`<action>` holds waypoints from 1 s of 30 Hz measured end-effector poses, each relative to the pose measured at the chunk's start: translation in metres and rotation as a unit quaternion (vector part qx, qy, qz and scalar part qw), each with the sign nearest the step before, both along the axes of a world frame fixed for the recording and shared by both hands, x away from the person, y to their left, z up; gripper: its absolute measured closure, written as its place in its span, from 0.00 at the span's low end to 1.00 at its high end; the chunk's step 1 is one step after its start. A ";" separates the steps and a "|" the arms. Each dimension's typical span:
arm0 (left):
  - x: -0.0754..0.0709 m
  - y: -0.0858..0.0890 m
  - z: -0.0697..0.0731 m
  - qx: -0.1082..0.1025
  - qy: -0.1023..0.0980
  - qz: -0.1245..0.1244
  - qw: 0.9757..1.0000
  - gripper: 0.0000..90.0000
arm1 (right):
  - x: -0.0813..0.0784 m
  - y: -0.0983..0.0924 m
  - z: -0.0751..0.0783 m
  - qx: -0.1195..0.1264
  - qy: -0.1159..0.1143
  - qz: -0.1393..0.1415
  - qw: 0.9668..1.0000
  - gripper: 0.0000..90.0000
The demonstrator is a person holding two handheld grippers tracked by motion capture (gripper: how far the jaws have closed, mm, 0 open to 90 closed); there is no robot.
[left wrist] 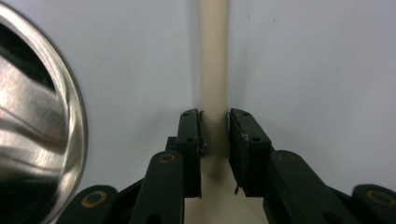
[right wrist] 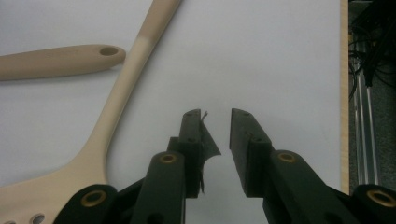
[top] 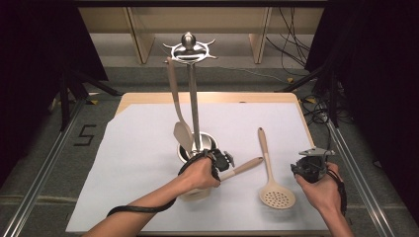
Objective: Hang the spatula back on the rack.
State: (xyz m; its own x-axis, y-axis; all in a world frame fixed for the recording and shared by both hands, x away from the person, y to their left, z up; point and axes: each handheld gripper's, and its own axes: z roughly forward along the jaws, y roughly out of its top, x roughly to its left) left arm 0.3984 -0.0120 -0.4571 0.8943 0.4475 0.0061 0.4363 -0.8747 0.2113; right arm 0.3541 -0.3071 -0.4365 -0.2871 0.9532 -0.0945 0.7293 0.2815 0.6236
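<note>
Your table (top: 148, 98) carries a white sheet, and the steel utensil stand (top: 190, 49) rises from its cup near the middle, one beige turner (top: 176, 98) hanging from it. Right of the stand lies the slotted spoon (top: 271, 168). Just beside the cup, your left gripper (left wrist: 214, 123) is clamped on the beige utensil handle (left wrist: 214, 56). Farther right of the stand, your right gripper (right wrist: 215, 114) holds nothing, jaws slightly parted

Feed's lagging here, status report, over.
Left gripper shut on spoon handle beside holder. Right gripper open, holding nothing. Skimmer flat on table between them.
</note>
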 end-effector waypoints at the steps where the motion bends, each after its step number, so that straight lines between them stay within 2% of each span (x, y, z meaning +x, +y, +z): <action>1: -0.001 0.001 0.000 0.001 0.002 0.005 1.000 0.82 | -0.001 0.001 0.000 0.004 -0.001 -0.006 1.000 0.83; 3: -0.002 0.005 0.000 -0.003 0.001 0.006 1.000 0.83 | 0.000 0.000 -0.001 0.006 0.003 -0.004 1.000 0.83; 6: -0.003 0.012 0.000 -0.018 0.008 0.008 1.000 0.83 | 0.000 0.000 -0.001 0.002 -0.003 -0.004 1.000 0.84; 7: -0.004 0.015 -0.001 -0.030 0.009 0.012 0.999 0.83 | 0.000 0.001 0.000 0.005 -0.002 -0.006 1.000 0.84; 8: -0.004 0.018 0.000 -0.032 0.014 0.012 0.999 0.83 | 0.000 0.001 0.000 0.005 0.003 0.001 1.000 0.84; 9: -0.005 0.021 -0.001 -0.046 0.011 0.014 0.999 0.83 | 0.001 0.000 0.000 0.001 -0.002 0.012 1.000 0.84; 10: -0.005 0.023 -0.001 -0.049 0.010 0.011 0.999 0.83 | 0.001 0.001 0.000 0.002 -0.008 0.003 1.000 0.84; 11: -0.006 0.025 -0.001 -0.055 0.008 0.012 0.998 0.83 | 0.001 0.001 0.000 0.000 -0.011 0.009 1.000 0.84; 13: -0.007 0.029 -0.001 -0.071 0.004 0.012 0.997 0.84 | 0.001 0.003 0.001 0.000 -0.011 0.004 1.000 0.84; 14: -0.008 0.031 -0.001 -0.073 0.004 0.009 0.997 0.84 | 0.001 0.002 0.001 0.001 -0.004 0.012 1.000 0.84; 16: -0.008 0.034 0.001 -0.080 -0.009 0.005 0.997 0.84 | 0.001 0.002 0.001 0.000 -0.004 0.012 1.000 0.84; 18: -0.008 0.036 0.003 -0.086 -0.002 0.006 0.996 0.84 | 0.002 0.002 0.000 0.001 -0.004 0.013 1.000 0.84; 19: -0.010 0.037 0.003 -0.089 0.006 0.019 0.996 0.84 | 0.002 0.002 0.000 0.001 -0.003 0.013 1.000 0.84; 21: -0.007 0.037 0.001 -0.074 0.000 0.000 0.997 0.84 | 0.002 0.003 -0.001 0.001 -0.008 0.010 1.000 0.84; 22: -0.010 0.036 -0.001 -0.072 0.009 0.011 0.997 0.83 | 0.002 0.003 -0.001 0.001 -0.007 0.010 1.000 0.84; 23: -0.009 0.036 -0.002 -0.059 0.008 -0.003 0.998 0.83 | 0.002 0.002 0.000 0.002 -0.002 0.013 1.000 0.84; 27: -0.010 0.036 -0.001 -0.049 0.011 -0.008 0.999 0.83 | 0.001 0.002 0.000 -0.003 -0.006 0.005 1.000 0.83; 28: -0.011 0.037 -0.001 -0.047 0.013 -0.009 0.999 0.83 | 0.000 0.003 0.001 0.001 0.002 -0.004 1.000 0.83; 30: -0.012 0.037 -0.001 -0.044 0.016 -0.006 0.999 0.83 | 0.000 0.003 0.000 0.001 0.002 -0.003 1.000 0.83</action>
